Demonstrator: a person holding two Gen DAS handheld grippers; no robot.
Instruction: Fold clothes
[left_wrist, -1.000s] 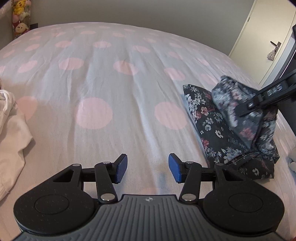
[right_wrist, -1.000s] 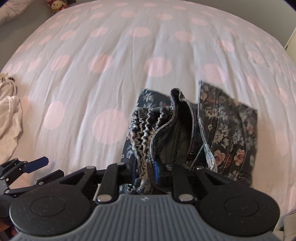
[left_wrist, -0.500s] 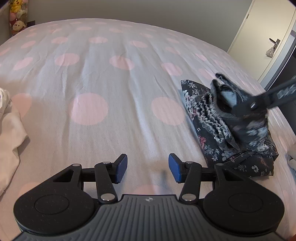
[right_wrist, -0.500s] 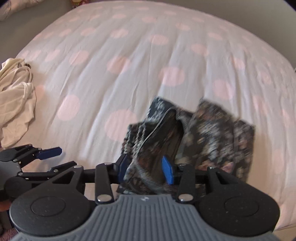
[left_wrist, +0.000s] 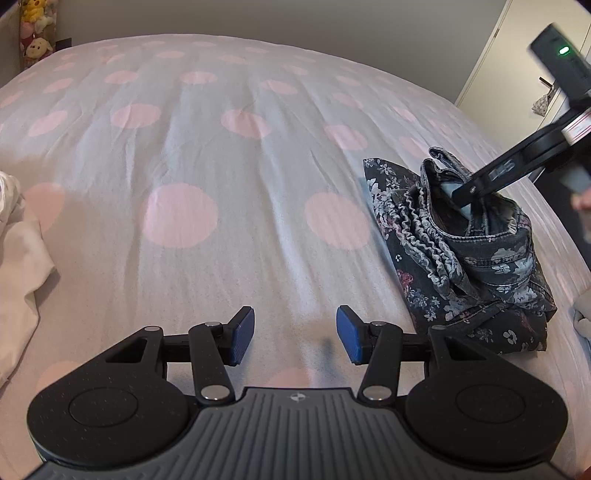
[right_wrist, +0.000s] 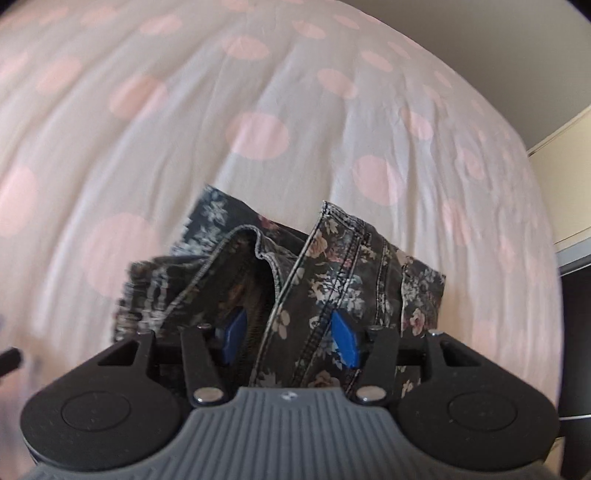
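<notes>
In my left wrist view I see the dark flowery folded trousers (left_wrist: 461, 240) at the right of the frame on the white bed cover with pink dots (left_wrist: 184, 147), with my right gripper (left_wrist: 469, 192) poking down into their top, and my left gripper (left_wrist: 294, 334) at the bottom hangs open with nothing in it. Only this view shows the cream cloth (left_wrist: 18, 258) at the left edge and the soft toys (left_wrist: 35, 33) at the upper left. My right wrist view is blurry, but only there I see the right gripper's (right_wrist: 288, 334) blue pads (right_wrist: 345, 345) opening, with a fold of the trousers (right_wrist: 332, 280) between them that the pads no longer squeeze.
</notes>
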